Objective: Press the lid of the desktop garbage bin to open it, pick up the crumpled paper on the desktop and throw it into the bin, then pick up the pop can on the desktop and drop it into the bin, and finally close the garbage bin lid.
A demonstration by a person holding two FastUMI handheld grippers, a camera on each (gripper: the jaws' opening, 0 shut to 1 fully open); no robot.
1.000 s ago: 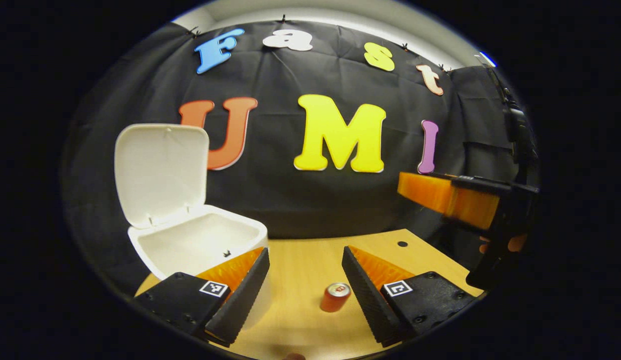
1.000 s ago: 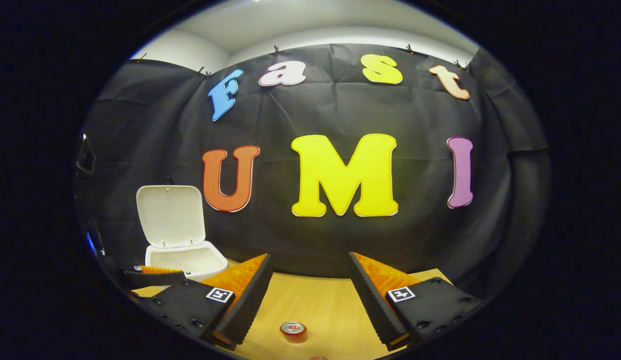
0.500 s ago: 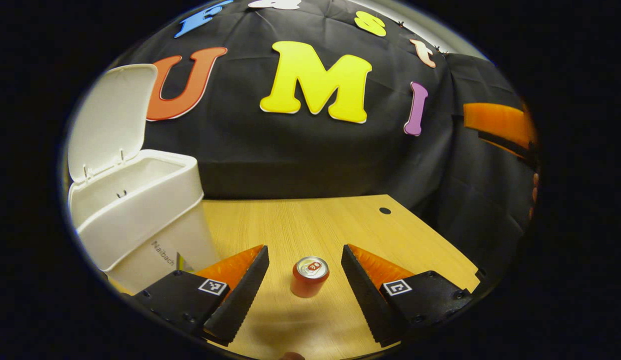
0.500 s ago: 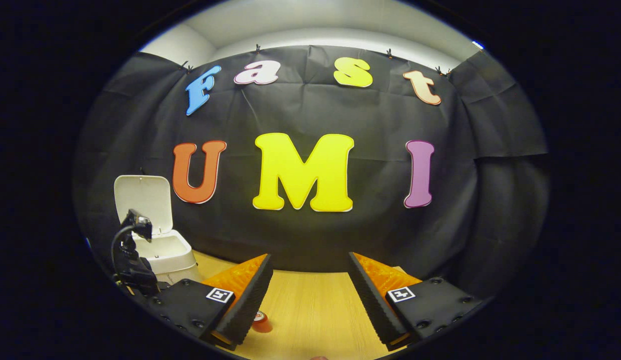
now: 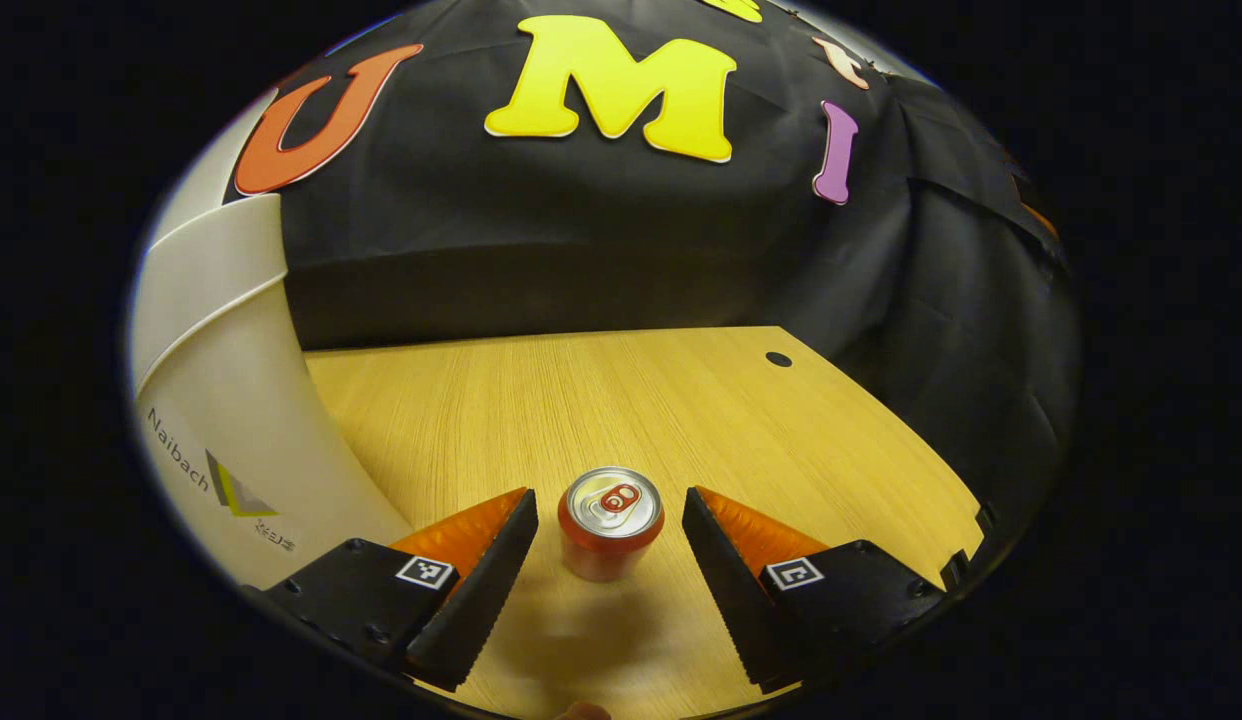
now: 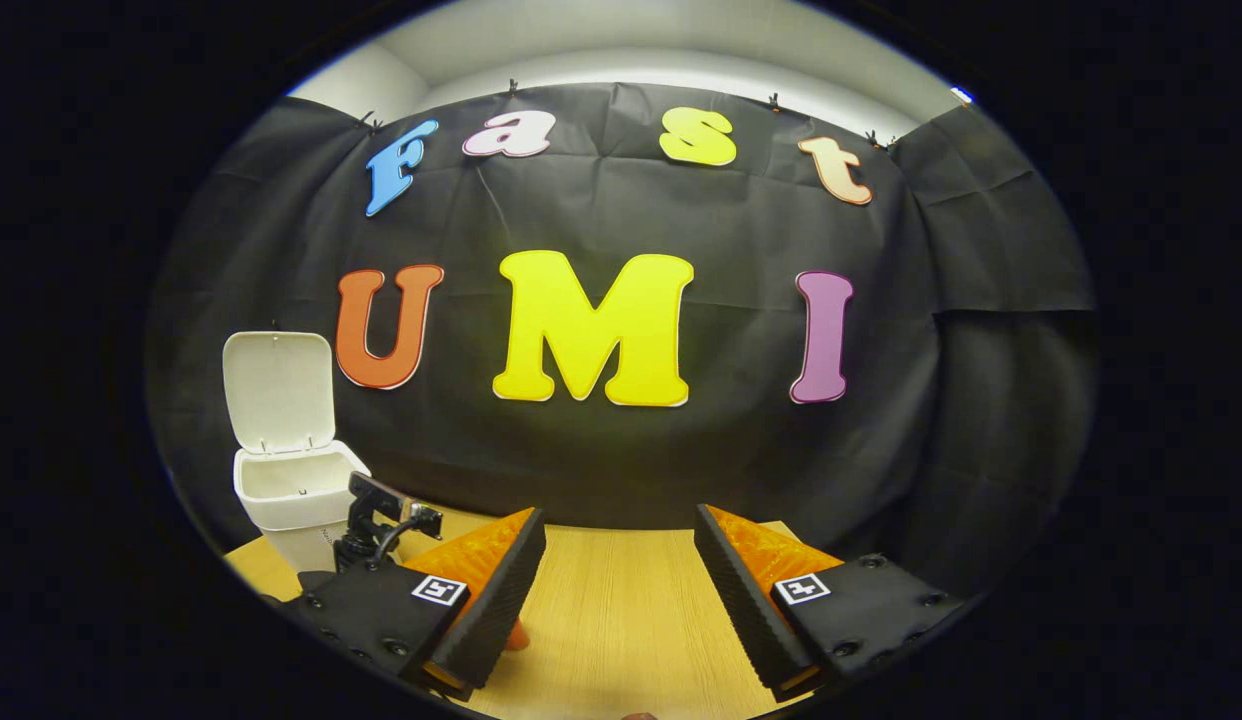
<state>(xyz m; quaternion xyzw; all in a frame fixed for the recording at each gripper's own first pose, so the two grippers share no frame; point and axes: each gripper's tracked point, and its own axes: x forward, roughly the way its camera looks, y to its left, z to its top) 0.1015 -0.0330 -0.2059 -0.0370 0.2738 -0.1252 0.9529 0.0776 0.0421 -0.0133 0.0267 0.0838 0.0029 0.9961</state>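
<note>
A red pop can [image 5: 611, 522] stands upright on the wooden table [image 5: 601, 400] in the left gripper view. My left gripper [image 5: 609, 500] is open and low over the table, with the can between its two fingers; neither finger touches it. The white bin's wall [image 5: 216, 400] rises close on the left. In the right gripper view the white bin [image 6: 293, 500] stands at the far left with its lid [image 6: 278, 390] swung up. My right gripper [image 6: 621, 590] is open above the table with nothing between its fingers. The left gripper's camera mount [image 6: 381, 515] shows beside the bin.
A small dark hole [image 5: 778, 358] marks the table's far right part. The black cloth wall closes off the back of the table. The table's right edge [image 5: 966, 510] has a notch near my left gripper.
My left gripper has dropped and moved forward, so the can now sits between its fingers and the bin looms at its left. The right gripper has drifted away from the can.
</note>
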